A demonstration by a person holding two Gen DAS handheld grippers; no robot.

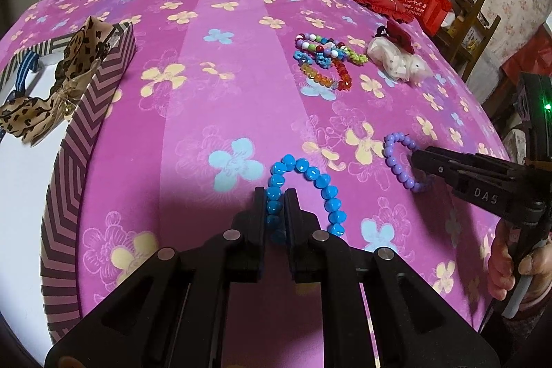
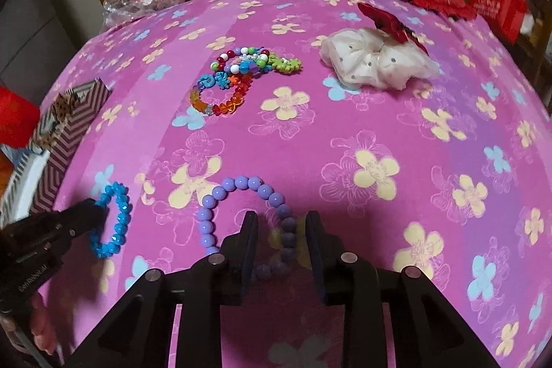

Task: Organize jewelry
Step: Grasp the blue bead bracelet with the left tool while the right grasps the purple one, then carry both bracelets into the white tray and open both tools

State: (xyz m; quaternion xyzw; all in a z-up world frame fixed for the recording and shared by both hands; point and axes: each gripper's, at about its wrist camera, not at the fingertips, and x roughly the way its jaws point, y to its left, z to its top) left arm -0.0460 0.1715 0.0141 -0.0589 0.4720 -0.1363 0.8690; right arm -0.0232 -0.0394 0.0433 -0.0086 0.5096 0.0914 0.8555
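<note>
Left claw (image 1: 276, 202) pinching blue bracelet (image 1: 312, 175); right claw (image 2: 281, 230) spread around purple bracelet (image 2: 241, 185). Next, probably: lift toward striped box (image 1: 89, 99) leftward.

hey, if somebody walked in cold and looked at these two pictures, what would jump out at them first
Probably the bright pink flowered bedspread that fills both views. Next, the left hand-held gripper, shut on a blue bead bracelet, and the right hand-held gripper, whose jaws stand apart on either side of a strand of a purple bead bracelet. Farther back lies a heap of colourful bracelets, and a striped box sits at the left edge.
</note>
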